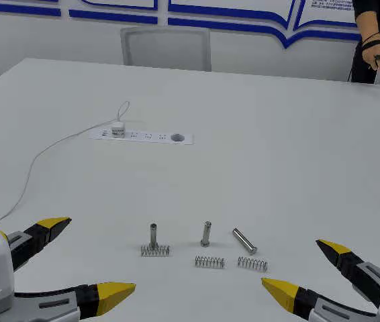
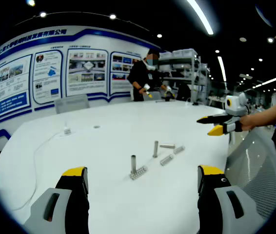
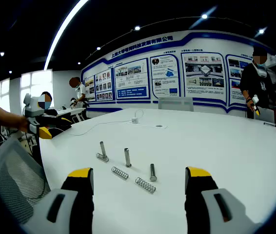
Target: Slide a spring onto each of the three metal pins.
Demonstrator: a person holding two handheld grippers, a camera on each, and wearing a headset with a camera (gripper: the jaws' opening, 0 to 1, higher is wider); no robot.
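Since the three springs (image 1: 209, 261) are lying loose on the bench (image 1: 277, 147), each beside one of the metal pins (image 1: 206, 233), two upright and one flat, the left gripper (image 1: 99, 255) and right gripper (image 1: 291, 263) are hovering nearby, fingers (image 1: 114, 292) spread and empty, probably readying a first pick.

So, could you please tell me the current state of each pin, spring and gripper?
Left pin: upright, bare.
Middle pin: upright, bare.
Right pin: lying flat, bare.
Left spring: loose on the table.
Middle spring: loose.
Right spring: loose.
Left gripper: open, empty.
Right gripper: open, empty.
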